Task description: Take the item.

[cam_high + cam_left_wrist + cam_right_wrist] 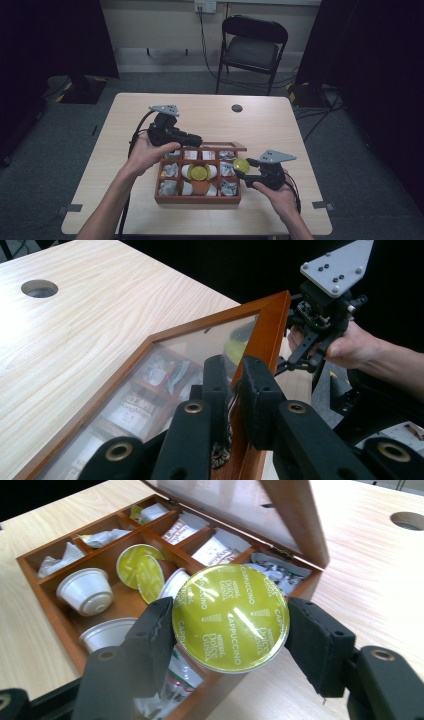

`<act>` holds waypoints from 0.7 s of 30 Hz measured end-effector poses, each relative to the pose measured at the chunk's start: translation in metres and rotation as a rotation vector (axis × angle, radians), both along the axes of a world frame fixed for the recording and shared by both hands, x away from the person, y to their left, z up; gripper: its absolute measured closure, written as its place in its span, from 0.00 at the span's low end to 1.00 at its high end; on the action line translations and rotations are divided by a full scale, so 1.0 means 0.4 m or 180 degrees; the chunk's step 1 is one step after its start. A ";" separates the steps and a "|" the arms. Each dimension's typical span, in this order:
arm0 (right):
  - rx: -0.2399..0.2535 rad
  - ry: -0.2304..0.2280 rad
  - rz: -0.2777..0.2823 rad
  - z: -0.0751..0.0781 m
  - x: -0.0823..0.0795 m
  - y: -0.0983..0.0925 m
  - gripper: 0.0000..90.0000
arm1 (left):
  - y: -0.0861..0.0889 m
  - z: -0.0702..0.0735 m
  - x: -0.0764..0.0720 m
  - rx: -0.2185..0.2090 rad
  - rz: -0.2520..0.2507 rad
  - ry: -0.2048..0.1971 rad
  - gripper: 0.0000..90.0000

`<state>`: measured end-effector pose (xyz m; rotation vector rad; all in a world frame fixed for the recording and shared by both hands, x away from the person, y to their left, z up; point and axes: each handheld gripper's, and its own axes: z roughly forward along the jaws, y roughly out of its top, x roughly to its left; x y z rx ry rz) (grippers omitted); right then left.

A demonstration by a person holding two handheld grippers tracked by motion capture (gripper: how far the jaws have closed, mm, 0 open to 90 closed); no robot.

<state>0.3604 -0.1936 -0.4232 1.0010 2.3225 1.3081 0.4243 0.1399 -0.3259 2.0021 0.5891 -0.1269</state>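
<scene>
Everything sits relative to the wooden box [198, 199] near the front edge of the table [210, 117]. At the box's far left corner, the left gripper [196, 141] pinches the frame of the raised lid [270, 325], its jaws pressed on either side of the wood; the glass pane tilts up over the compartments. Inside the box, white capsules [86, 590] lie in the middle cells, two with yellow-green foil tops [140, 572], and paper sachets [181, 530] fill the far row; the crumpled items in the outer cells may be wrappers, though the high view is too dim to be sure. At the box's right edge, the right gripper [230, 622] holds a capsule [231, 617] by its sides just above the rim, its yellow-green foil marked Cappuccino turned toward the gripper's camera.
</scene>
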 end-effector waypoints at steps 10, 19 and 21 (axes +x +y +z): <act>0.0009 -0.0018 -0.0198 -0.001 0.029 -0.039 0.41 | 0.000 0.000 -0.001 0.0017 -0.0008 -0.0005 0.91; -0.0029 0.0004 -0.0312 -0.004 0.069 -0.055 0.41 | -0.001 0.000 -0.003 0.0030 -0.0016 -0.0018 0.91; -0.0081 0.0023 -0.0358 -0.008 0.084 -0.061 0.41 | -0.002 0.000 -0.003 0.0041 -0.0024 -0.0021 0.91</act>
